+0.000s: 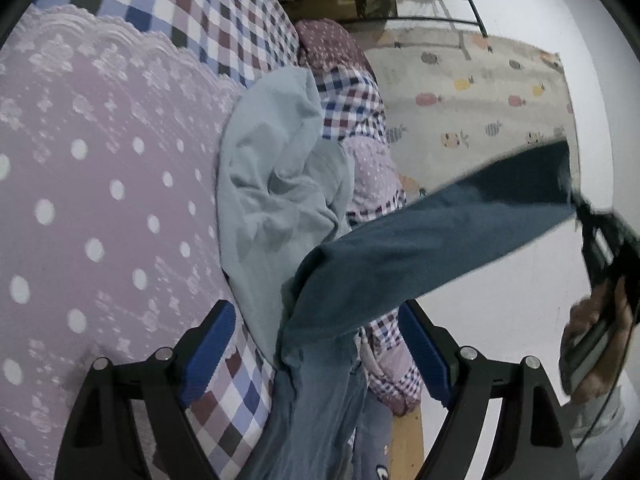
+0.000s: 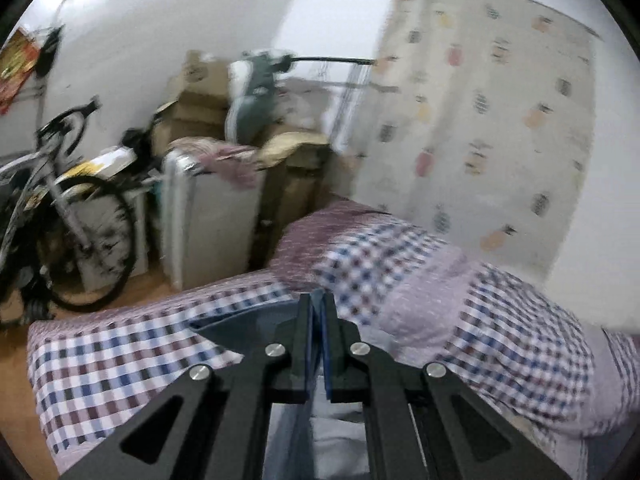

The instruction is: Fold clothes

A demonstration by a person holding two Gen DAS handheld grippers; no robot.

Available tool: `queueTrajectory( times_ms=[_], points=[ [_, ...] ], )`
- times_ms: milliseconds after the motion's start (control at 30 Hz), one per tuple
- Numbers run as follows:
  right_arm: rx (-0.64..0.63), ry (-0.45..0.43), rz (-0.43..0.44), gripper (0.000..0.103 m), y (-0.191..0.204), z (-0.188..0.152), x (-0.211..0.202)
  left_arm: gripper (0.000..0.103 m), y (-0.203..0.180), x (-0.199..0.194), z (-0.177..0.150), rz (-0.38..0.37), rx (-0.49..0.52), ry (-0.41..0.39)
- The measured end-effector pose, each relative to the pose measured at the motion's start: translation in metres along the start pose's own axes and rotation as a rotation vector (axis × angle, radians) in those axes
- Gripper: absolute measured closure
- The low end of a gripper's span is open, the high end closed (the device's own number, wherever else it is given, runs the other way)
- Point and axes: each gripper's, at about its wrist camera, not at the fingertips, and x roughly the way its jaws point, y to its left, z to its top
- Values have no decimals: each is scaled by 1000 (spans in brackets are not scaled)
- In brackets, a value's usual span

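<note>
**Trouser leg drawn taut across the bed**

The left claw [image 1: 316, 340] stood wide, its blue pads either side of the dark blue denim trousers [image 1: 420, 240] without gripping them. The trousers lay over the checked and dotted patchwork bedspread [image 1: 100, 200], one leg lifted off it. Beyond, a crumpled pale blue garment [image 1: 276, 168] lay on the bed. Farthest, the right claw [image 2: 318, 312] was closed on the leg's hem. A clean fold probably required even tension and the left claw pinning the fold line.
</note>
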Motion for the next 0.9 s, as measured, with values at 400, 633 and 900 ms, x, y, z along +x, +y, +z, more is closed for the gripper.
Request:
queueTrajectory(
  times_ms=[400,633,900],
  points=[
    [244,39,-277,101,-187,-94,-96,17,-29,37,-33,135,229,112],
    [416,128,-391,101,-279,-208,-138,17,-48,57,-58,170,406,202],
    [591,291,-461,101,-342,-356,-140,17,-77,90,-119,238,753,349]
  ],
)
